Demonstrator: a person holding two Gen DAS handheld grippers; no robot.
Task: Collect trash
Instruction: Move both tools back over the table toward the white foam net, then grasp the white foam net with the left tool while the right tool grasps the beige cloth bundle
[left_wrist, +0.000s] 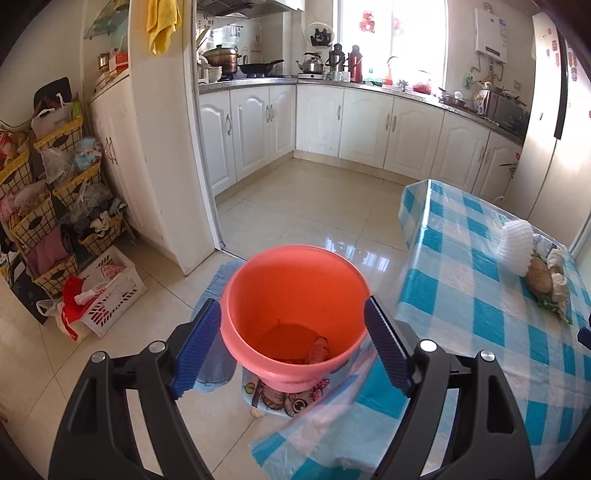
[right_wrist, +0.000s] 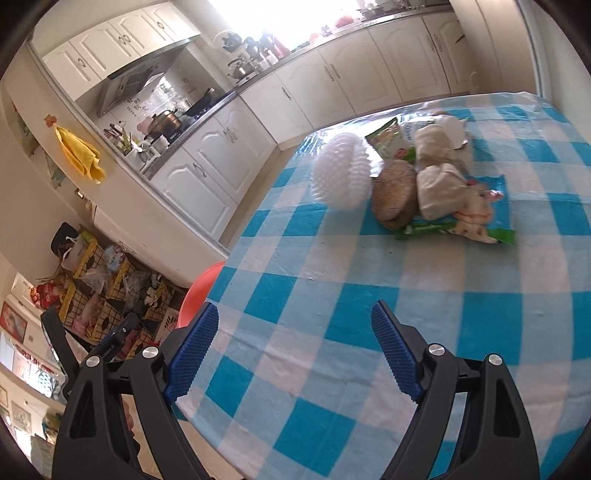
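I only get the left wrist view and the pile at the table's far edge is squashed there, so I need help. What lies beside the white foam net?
Observer: A round brown disc leans against the white foam net.
Operator: Anything under the pile?
Observer: A blue and green printed wrapper lies flat on the checked tablecloth, under crumpled beige paper.
Operator: Is the right gripper carrying something?
Observer: No. The right gripper hangs over bare cloth, jaws open and empty.

bright window (left_wrist: 373, 33) over white cabinets (left_wrist: 321, 118), glossy beige tile floor (left_wrist: 295, 206), blue checked desk (right_wrist: 369, 314), cluttered wire shelves (left_wrist: 55, 206) left.
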